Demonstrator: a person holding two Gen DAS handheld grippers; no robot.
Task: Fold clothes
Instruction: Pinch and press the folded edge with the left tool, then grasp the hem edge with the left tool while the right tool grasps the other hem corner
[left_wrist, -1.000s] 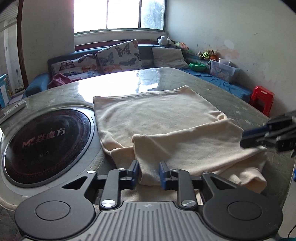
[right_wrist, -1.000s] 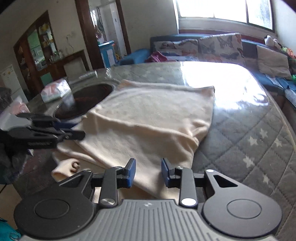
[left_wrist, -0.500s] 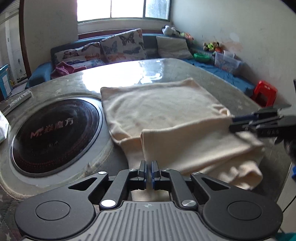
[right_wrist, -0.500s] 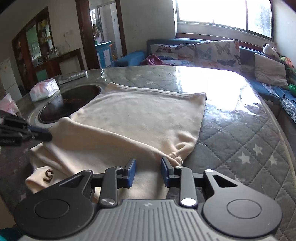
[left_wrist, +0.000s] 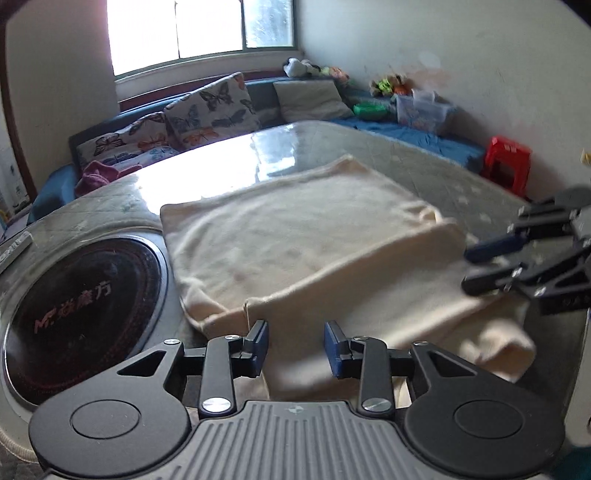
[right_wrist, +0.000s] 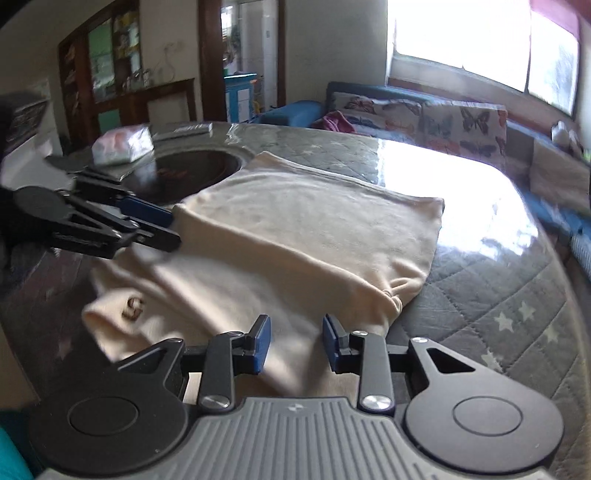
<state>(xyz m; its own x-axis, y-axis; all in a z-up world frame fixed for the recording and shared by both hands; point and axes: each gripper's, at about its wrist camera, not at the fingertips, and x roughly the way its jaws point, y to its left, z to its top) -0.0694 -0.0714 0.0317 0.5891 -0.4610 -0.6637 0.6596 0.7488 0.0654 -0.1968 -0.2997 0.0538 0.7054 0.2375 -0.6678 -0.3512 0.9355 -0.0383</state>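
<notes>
A cream garment (left_wrist: 295, 236) lies spread on the table, its near part folded over in a second layer. A small brown logo (right_wrist: 133, 308) shows on the lower flap by the table edge. My left gripper (left_wrist: 295, 345) is open just above the garment's near left edge, with cloth under the gap but not pinched. My right gripper (right_wrist: 295, 343) is open over the garment's near right corner. In the left wrist view the right gripper (left_wrist: 472, 269) hovers at the fold's right end. The left gripper (right_wrist: 162, 229) appears in the right wrist view at the fold's left end.
A round black induction cooktop (left_wrist: 81, 295) is set into the table left of the garment. A tissue pack (right_wrist: 122, 144) and a remote (left_wrist: 14, 247) lie beyond it. The quilted table cover (right_wrist: 498, 295) extends right. A sofa with butterfly cushions (left_wrist: 207, 107) and a red stool (left_wrist: 508, 162) stand behind.
My left gripper, shut on the garment's near edge half a second ago, has opened and let it go. The right gripper stays open and has shifted a little.
</notes>
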